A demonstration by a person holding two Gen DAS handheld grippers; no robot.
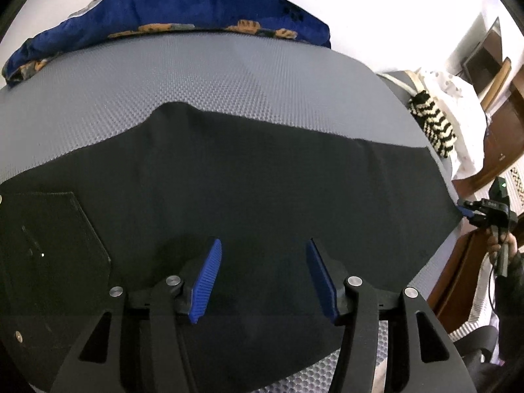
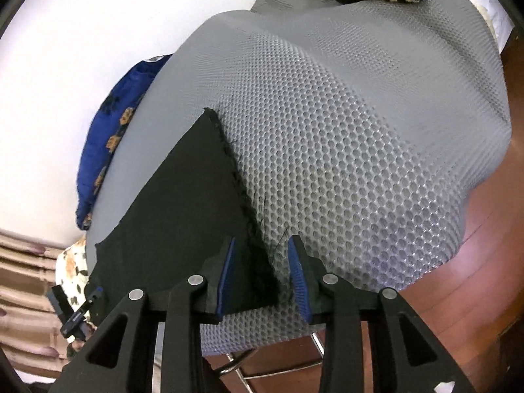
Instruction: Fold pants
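On my left wrist view, the left gripper (image 1: 263,278) hovers with fingers wide above the black pants (image 1: 262,177), spread flat on the grey mesh worktop (image 1: 229,78). On my right wrist view, the right gripper (image 2: 262,275) has fingers spread, straddling the pants' frayed hem corner.

Black pants (image 1: 249,177) are spread flat on a gray mesh mat (image 1: 203,78) beneath the left gripper (image 1: 263,278), whose blue pads are held apart. The right gripper (image 1: 468,211) is seen at the fabric's far-right edge.
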